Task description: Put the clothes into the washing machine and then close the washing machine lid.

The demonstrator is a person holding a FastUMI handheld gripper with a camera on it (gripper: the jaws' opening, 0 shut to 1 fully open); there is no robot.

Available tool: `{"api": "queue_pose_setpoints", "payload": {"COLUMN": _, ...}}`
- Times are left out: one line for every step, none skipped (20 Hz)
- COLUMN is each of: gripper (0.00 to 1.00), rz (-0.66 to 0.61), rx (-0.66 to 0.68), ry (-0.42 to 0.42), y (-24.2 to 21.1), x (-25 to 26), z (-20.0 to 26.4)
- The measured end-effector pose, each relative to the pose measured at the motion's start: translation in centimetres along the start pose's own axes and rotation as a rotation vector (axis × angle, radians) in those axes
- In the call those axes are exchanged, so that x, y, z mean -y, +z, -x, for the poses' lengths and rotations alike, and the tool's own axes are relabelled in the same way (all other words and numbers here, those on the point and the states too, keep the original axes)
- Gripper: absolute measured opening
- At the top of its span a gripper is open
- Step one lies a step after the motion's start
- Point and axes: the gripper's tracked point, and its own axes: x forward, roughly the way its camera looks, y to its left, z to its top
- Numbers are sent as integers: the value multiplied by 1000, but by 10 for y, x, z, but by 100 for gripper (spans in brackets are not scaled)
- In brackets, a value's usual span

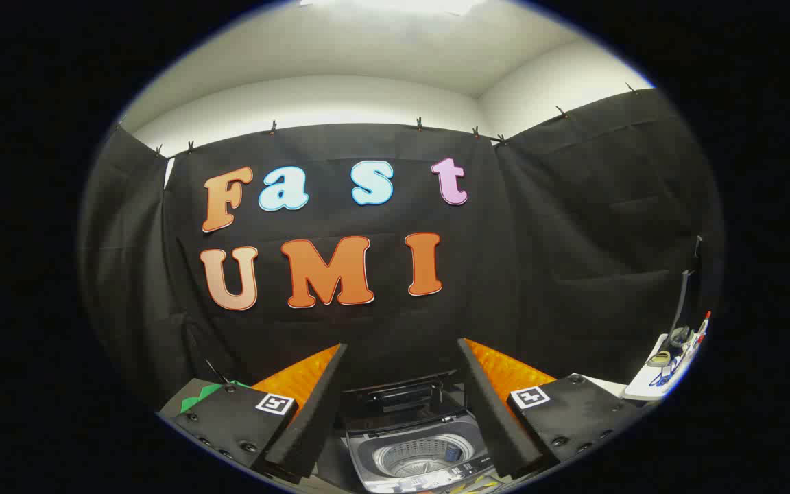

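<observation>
One washing machine (414, 446) lid up, tool (402, 412) open

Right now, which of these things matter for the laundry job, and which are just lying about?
For the job:
- washing machine, seen between the open fingers, its lid raised
- drum, with a small blue item inside
- gripper, holding nothing

Just lying about:
- white table off to the right, with small clutter on it
- green piece by the left finger
</observation>
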Motion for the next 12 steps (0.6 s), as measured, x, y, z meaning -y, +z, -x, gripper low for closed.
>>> {"api": "queue_pose_setpoints", "payload": {"gripper": 99, "rz": 0, "rx": 0, "ry": -2, "y": 0, "x": 1, "z": 0}}
{"api": "queue_pose_setpoints", "payload": {"gripper": 99, "rz": -1, "rx": 0, "ry": -3, "y": 1, "x": 2, "z": 1}}
{"api": "queue_pose_setpoints", "payload": {"gripper": 99, "rz": -1, "rx": 1, "ry": -5, "y": 2, "x": 2, "z": 2}}
{"api": "queue_pose_setpoints", "payload": {"gripper": 99, "rz": -1, "rx": 1, "ry": -5, "y": 2, "x": 3, "z": 3}}
{"api": "queue_pose_setpoints", "payload": {"gripper": 99, "rz": 0, "rx": 2, "ry": -4, "y": 2, "x": 3, "z": 3}}
{"api": "queue_pose_setpoints", "payload": {"gripper": 99, "rz": 4, "rx": 3, "ry": -5, "y": 3, "x": 4, "z": 4}}
{"api": "queue_pose_setpoints", "payload": {"gripper": 99, "rz": 9, "rx": 6, "ry": -6, "y": 5, "x": 5, "z": 5}}
{"api": "queue_pose_setpoints", "payload": {"gripper": 99, "rz": 15, "rx": 9, "ry": -8, "y": 6, "x": 6, "z": 5}}
{"api": "queue_pose_setpoints", "payload": {"gripper": 99, "rz": 20, "rx": 11, "ry": -10, "y": 6, "x": 7, "z": 5}}
{"api": "queue_pose_setpoints", "payload": {"gripper": 99, "rz": 23, "rx": 13, "ry": -14, "y": 7, "x": 9, "z": 5}}
{"api": "queue_pose_setpoints", "payload": {"gripper": 99, "rz": 24, "rx": 13, "ry": -17, "y": 7, "x": 10, "z": 6}}
{"api": "queue_pose_setpoints", "payload": {"gripper": 99, "rz": 24, "rx": 11, "ry": -18, "y": 7, "x": 10, "z": 5}}
